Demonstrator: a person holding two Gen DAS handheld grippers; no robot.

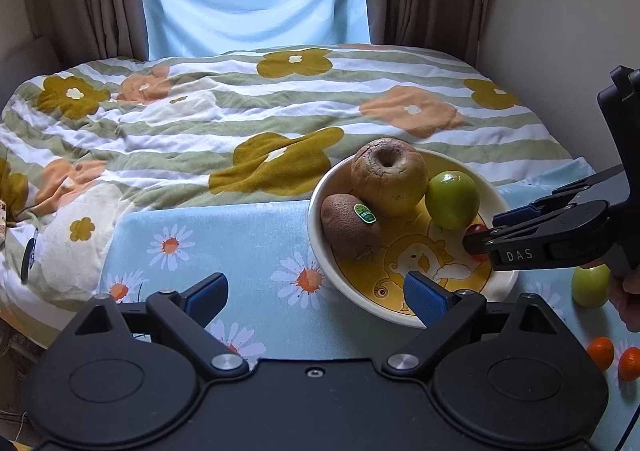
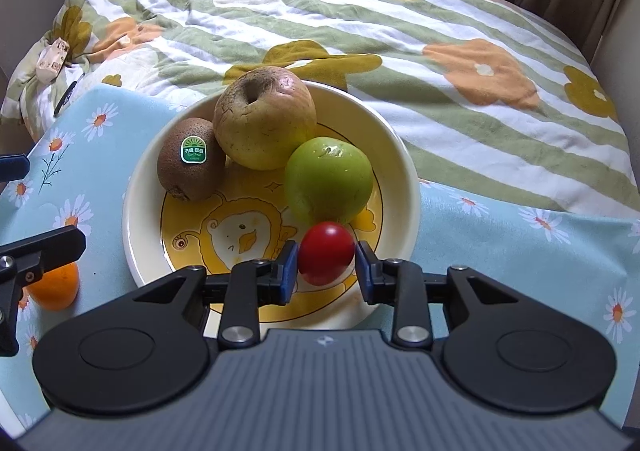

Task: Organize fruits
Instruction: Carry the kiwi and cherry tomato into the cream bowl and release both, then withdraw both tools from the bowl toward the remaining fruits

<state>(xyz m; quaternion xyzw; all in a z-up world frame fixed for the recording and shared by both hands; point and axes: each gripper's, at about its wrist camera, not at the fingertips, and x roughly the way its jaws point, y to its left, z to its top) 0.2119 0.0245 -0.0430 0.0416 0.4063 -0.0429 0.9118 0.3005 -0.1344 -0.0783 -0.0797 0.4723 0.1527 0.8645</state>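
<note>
A white bowl (image 2: 136,219) with a yellow duck print holds a kiwi (image 2: 188,159) with a green sticker, a wrinkled yellow-brown apple (image 2: 264,119), a green apple (image 2: 328,181) and a small red tomato (image 2: 326,259). My right gripper (image 2: 326,267) reaches into the bowl's near side. Its blue pads stand just either side of the tomato, slightly apart from it, and the tomato rests on the bowl floor against the green apple. My left gripper (image 1: 314,287) is wide open and empty, low over the tablecloth at the bowl's (image 1: 352,291) front left rim.
The bowl stands on a light blue daisy tablecloth (image 1: 248,243) against a bed with a flowered quilt (image 1: 240,107). Loose on the cloth lie a green fruit (image 1: 590,287), two small oranges (image 1: 600,351) and another orange (image 2: 56,287). A hand (image 1: 630,291) holds the right gripper.
</note>
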